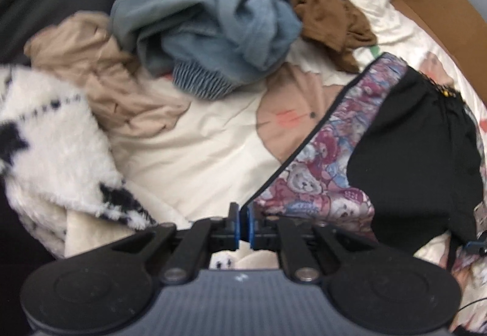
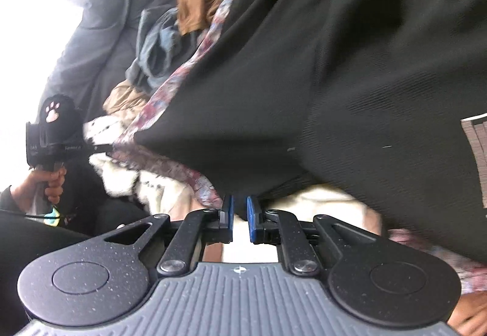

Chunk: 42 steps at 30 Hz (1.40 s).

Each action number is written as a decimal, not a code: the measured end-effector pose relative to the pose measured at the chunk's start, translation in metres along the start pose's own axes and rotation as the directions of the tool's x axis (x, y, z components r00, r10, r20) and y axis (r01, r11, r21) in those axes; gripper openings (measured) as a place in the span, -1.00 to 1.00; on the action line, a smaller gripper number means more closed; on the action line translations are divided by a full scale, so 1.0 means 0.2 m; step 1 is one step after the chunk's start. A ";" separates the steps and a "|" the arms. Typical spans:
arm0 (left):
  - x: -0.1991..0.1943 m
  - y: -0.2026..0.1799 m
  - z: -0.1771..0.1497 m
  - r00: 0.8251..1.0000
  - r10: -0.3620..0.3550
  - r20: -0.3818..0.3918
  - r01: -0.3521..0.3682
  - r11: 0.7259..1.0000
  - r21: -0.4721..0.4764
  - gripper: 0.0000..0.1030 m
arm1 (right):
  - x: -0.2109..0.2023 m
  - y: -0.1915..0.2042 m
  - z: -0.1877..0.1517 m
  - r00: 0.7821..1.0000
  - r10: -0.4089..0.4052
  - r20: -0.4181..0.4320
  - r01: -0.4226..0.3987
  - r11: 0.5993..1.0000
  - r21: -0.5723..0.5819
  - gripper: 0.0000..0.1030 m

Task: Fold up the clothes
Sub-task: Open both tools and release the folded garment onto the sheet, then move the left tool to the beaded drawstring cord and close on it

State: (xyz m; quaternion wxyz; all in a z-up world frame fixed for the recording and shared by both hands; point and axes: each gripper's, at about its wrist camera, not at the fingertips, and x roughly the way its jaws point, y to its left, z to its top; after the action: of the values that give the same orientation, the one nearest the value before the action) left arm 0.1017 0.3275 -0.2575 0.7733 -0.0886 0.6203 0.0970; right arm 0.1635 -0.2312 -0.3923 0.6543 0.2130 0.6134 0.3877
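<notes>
Hidden: the black lining (image 1: 411,153) of the bear-print garment (image 1: 319,180) fills most of the right wrist view, so the bed under it is barely seen; its far end runs out of frame.
Blur: both views are soft; the garment's small label at the right edge cannot be read.
Left gripper (image 1: 243,222): jaws pressed nearly together on the dark-piped edge of the bear-print garment, at its near corner.
Right gripper (image 2: 239,218): jaws narrow, with a black fold of the lining hanging between the blue pads; whether the pads press on it cannot be told.
Garment: stretched low over the bed between the two grippers, printed side facing the bedsheet.
Surface: a cream bedsheet (image 1: 194,147) with pink patches.
Pile: a blue sweatshirt (image 1: 213,31), a brown garment (image 1: 322,7), a beige garment (image 1: 100,62) and a white fluffy piece (image 1: 57,147) with dark stars lie beyond and to the left.
Room: a cardboard box (image 1: 438,10) stands at the bed's far right edge.
Person: a hand (image 2: 50,183) grips the other tool's handle at the left edge of the right wrist view.
</notes>
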 end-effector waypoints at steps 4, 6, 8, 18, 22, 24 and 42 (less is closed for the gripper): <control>-0.02 0.07 0.04 0.998 0.061 0.015 -0.061 0.998 -0.023 -0.84 | -0.09 -0.07 0.02 0.997 -0.046 0.060 0.044 0.999 0.029 -0.42; -0.05 0.08 0.08 0.997 0.066 0.027 -0.065 0.997 -0.029 -0.81 | -0.13 -0.09 0.04 0.994 -0.062 0.088 0.058 0.997 0.041 -0.39; -0.08 0.07 0.13 0.997 0.064 0.049 -0.063 0.998 -0.022 -0.77 | -0.16 -0.11 0.05 0.991 -0.082 0.107 0.077 0.996 0.048 -0.39; -0.15 -0.12 0.48 0.985 -0.001 0.173 -0.007 0.999 0.048 -0.68 | -0.30 -0.15 0.15 0.964 -0.170 0.204 0.162 0.985 0.054 -0.04; -0.09 -0.29 0.61 0.974 -0.053 0.220 0.037 0.996 0.077 -0.65 | -0.35 -0.17 0.18 0.948 -0.203 0.245 0.192 0.979 0.067 -0.04; -0.04 -0.39 0.66 0.969 -0.091 0.230 0.072 0.993 0.090 -0.65 | -0.37 -0.19 0.19 0.939 -0.226 0.261 0.215 0.974 0.071 0.03; 0.22 -1.30 1.02 0.902 -0.358 0.242 0.321 0.930 0.180 -0.46 | -0.46 -0.37 0.21 0.866 -0.375 0.330 0.351 0.927 0.132 0.04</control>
State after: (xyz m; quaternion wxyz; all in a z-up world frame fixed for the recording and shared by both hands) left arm 0.3710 0.1302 -0.2531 0.8599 -0.1285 0.4889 -0.0707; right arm 0.2261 -0.3379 -0.3825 0.8061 0.1812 0.5294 0.1927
